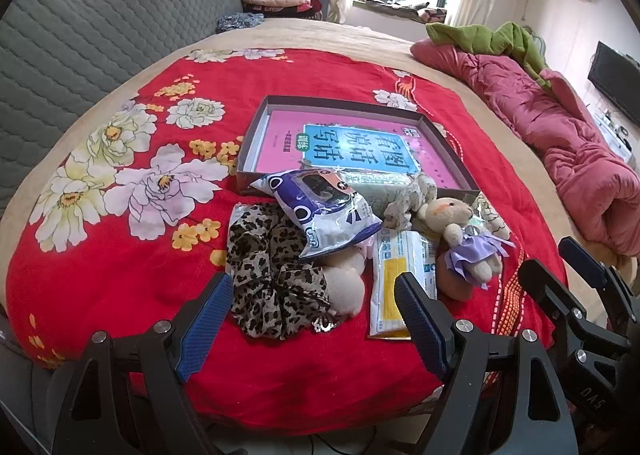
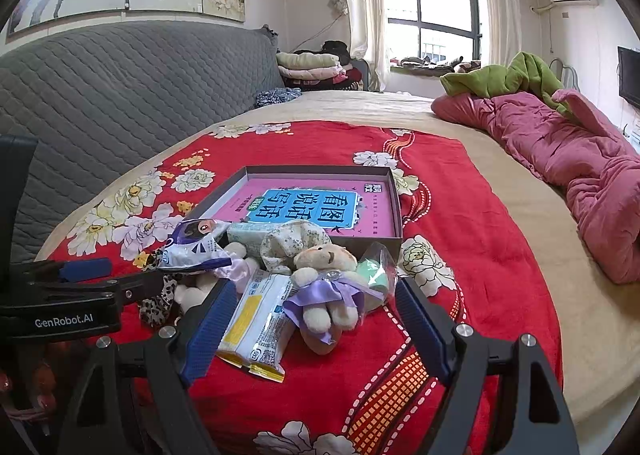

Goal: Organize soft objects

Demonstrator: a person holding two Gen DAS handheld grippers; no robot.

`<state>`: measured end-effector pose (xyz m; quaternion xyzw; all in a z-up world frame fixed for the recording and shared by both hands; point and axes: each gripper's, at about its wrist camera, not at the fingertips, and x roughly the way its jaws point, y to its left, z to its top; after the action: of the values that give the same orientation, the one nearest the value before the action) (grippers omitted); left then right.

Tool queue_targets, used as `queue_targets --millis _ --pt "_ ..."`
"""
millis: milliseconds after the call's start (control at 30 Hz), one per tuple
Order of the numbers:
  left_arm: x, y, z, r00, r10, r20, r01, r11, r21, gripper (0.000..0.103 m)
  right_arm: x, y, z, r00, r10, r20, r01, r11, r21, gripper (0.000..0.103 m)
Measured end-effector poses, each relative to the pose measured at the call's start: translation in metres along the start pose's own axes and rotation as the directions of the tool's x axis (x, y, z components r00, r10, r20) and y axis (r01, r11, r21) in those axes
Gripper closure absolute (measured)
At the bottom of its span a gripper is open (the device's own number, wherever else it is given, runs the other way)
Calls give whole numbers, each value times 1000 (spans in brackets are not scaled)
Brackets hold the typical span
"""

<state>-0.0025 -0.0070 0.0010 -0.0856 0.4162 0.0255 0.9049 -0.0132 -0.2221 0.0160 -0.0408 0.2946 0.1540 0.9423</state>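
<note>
A pile of soft items lies on the red floral blanket [image 1: 120, 275] in front of a shallow grey box [image 1: 256, 131] [image 2: 394, 191] holding a pink book [image 1: 360, 143] [image 2: 312, 207]. The pile has a leopard scrunchie [image 1: 272, 279], a blue-white snack bag [image 1: 324, 211] [image 2: 192, 247], a yellow-white packet [image 1: 400, 275] [image 2: 256, 323], a teddy bear in a purple dress [image 1: 460, 231] [image 2: 324, 287] and a floral scrunchie [image 1: 412, 195] [image 2: 296, 239]. My left gripper [image 1: 316, 315] is open just before the leopard scrunchie. My right gripper [image 2: 312, 331] is open, its fingers either side of the bear and packet.
A grey quilted headboard [image 1: 80, 23] [image 2: 120, 71] stands at the left. A rolled pink quilt [image 1: 560, 135] [image 2: 580, 175] with a green blanket [image 2: 516, 75] lies along the right. Folded clothes [image 2: 312, 67] are stacked at the back by the window.
</note>
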Motion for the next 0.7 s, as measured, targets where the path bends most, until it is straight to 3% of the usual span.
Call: queue_targets --millis 700 --pt "6 3 -4 1000 2 -14 -2 1000 -12 19 0 2 0 1000 1 10 -1 1000 -14 22"
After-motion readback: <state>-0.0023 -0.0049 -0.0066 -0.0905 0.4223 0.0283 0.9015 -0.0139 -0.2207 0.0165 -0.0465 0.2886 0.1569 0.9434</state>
